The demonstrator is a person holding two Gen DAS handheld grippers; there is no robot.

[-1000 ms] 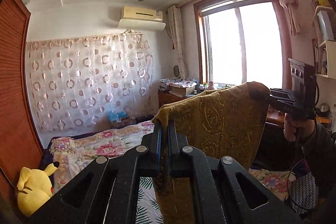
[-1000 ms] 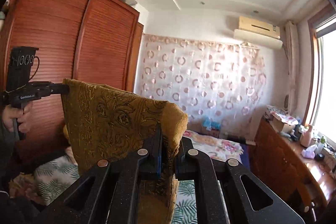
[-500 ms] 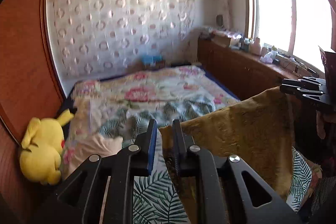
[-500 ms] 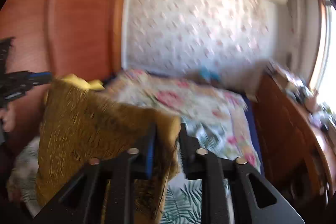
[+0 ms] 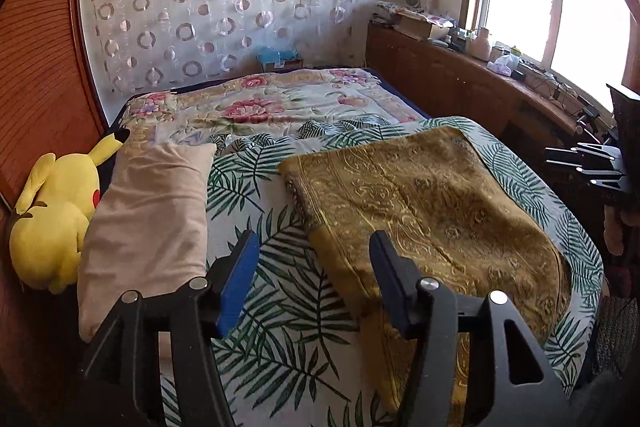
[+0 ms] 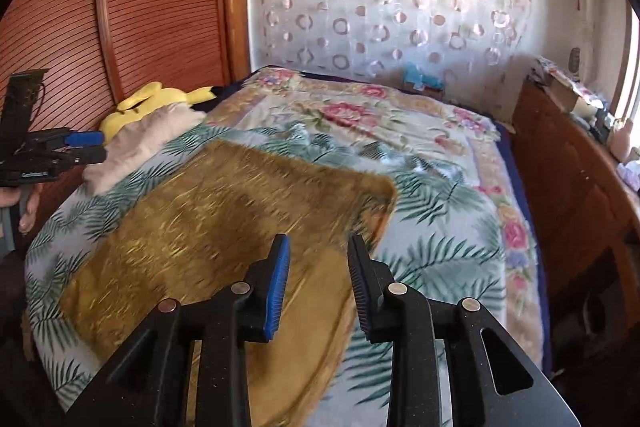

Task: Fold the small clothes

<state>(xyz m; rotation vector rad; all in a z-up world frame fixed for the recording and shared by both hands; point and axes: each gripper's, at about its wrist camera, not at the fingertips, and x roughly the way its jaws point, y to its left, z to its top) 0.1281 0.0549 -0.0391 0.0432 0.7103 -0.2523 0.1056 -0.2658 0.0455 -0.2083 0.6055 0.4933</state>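
A golden-brown patterned cloth (image 5: 432,211) lies spread flat on the leaf-print bedsheet (image 5: 280,307); its near edge hangs over the bed's front. It also shows in the right wrist view (image 6: 208,227), blurred. My left gripper (image 5: 312,267) is open and empty above the cloth's near left corner. My right gripper (image 6: 318,267) is open and empty above the cloth's near right part. Each gripper shows in the other's view: the right one (image 5: 580,167), the left one (image 6: 76,147).
A beige pillow (image 5: 152,219) and a yellow plush toy (image 5: 52,211) lie at the bed's left. A floral quilt (image 5: 280,99) covers the far half. A wooden wardrobe (image 6: 120,7) stands left, a wooden sideboard (image 5: 460,83) with clutter right under the window.
Both grippers held the cloth up in the air, then lowered it onto the bed. Both have opened and let go; the cloth now lies flat.
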